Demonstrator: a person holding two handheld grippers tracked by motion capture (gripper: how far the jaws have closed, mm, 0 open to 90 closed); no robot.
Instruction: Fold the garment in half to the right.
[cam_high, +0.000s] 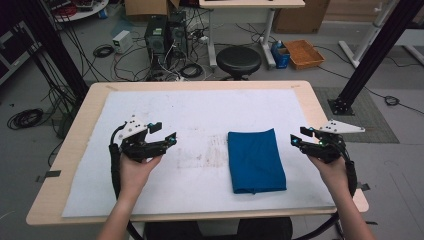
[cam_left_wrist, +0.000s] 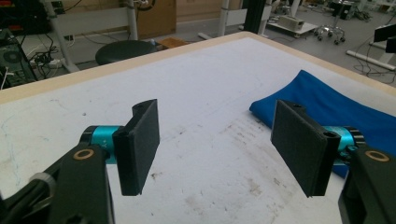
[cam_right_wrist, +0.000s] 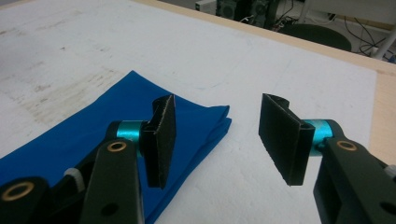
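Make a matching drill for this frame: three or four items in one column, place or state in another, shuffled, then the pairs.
Items:
1. blue cloth
2. left gripper
3. right gripper
4. black stool

Places or states:
A. on the floor beyond the table's far edge
B. open, held left of the cloth
C. folded flat on the white mat
D. open, held right of the cloth

Pairs: 1-C, 2-B, 3-D, 4-A

High view above the near table edge, looking forward and down, left gripper view low and close, folded blue cloth (cam_left_wrist: 336, 107) beyond its right finger, right gripper view likewise, same cloth (cam_right_wrist: 93, 135) behind its left finger.
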